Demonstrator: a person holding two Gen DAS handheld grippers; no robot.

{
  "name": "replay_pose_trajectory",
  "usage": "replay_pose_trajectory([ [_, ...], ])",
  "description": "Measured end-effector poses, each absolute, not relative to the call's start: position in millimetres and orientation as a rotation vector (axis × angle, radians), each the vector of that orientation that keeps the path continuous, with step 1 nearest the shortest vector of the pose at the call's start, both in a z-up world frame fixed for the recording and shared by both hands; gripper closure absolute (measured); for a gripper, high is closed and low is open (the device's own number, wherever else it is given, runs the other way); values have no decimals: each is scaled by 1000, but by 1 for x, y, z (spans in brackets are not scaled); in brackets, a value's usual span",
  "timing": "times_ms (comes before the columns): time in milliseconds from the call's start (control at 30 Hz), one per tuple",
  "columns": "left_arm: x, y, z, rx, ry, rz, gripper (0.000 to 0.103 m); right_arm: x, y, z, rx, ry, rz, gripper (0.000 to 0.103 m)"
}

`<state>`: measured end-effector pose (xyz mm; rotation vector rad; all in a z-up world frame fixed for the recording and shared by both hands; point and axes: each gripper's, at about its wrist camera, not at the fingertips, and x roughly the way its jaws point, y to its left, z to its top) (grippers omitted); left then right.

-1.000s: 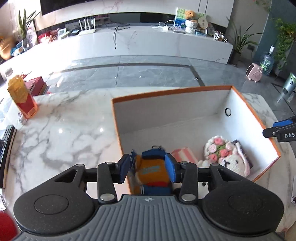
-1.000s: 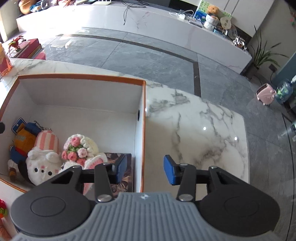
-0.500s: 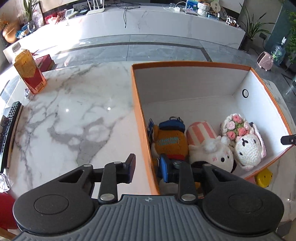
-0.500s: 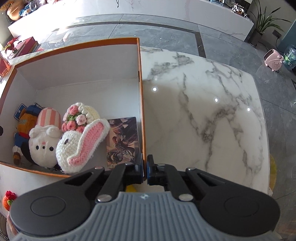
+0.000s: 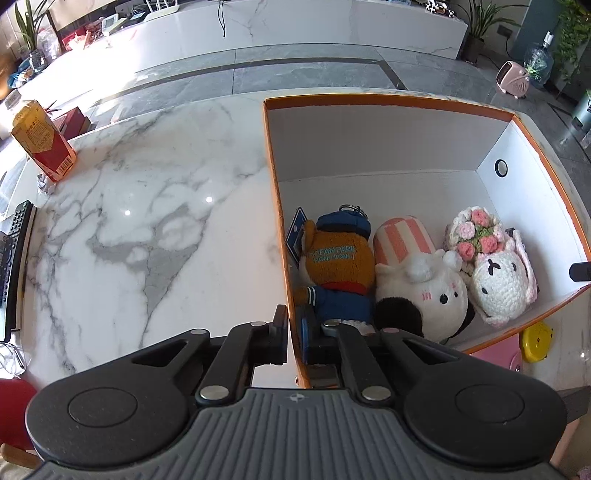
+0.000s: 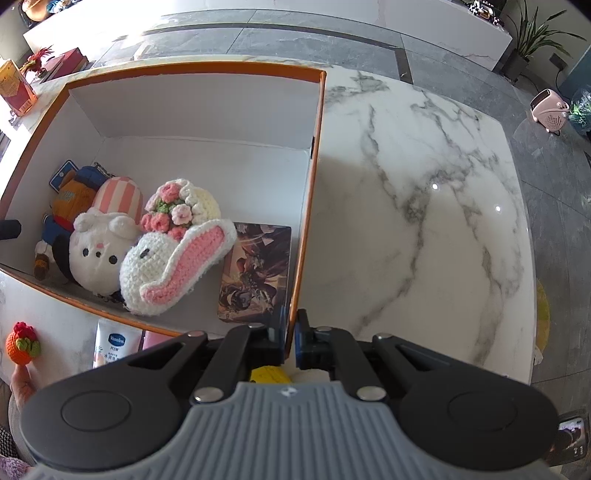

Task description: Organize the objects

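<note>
— What changed?
— Our left gripper (image 5: 294, 334) dropped the bear (image 5: 334, 264) in the box (image 5: 273, 155). Both jaws have just closed; each now pinches a box wall. Right gripper (image 6: 291, 338) too.
— Any words?
— The bear says "OCEAN PARK HONG KONG". The tube (image 6: 112, 347) on the counter (image 6: 424, 206) says "Vaseline".

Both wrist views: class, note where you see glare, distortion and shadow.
Left wrist view: sunlight washes out the far counter; the box rim bows from fisheye. Right wrist view: bright glints dot the marble table; the box wall shades the tabletop beside it.

Box (image 5: 388, 147) on table (image 5: 166, 221); toys (image 5: 417, 280) in its near end, carton (image 5: 42, 142) far left
</note>
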<state>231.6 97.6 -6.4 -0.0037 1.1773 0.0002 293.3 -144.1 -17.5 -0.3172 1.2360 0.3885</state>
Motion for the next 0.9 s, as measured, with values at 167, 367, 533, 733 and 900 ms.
replay_pose_trajectory([
  [167, 230, 92, -1, 44, 1166, -7, 93, 291, -151, -16, -280, 1218, 398, 98],
  [367, 213, 84, 29, 79, 1075, -8, 87, 275, -160, 11, -260, 1123, 438, 94],
  [533, 189, 63, 52, 104, 1031, -64, 71, 249, -165, 35, -282, 1067, 489, 88],
  [733, 158, 35, 55, 75, 1093, -179, 64, 212, -172, 43, -287, 1110, 557, 71],
  [900, 134, 13, 42, 48, 1164, -261, 56, 182, -181, 35, -297, 1154, 602, 60],
])
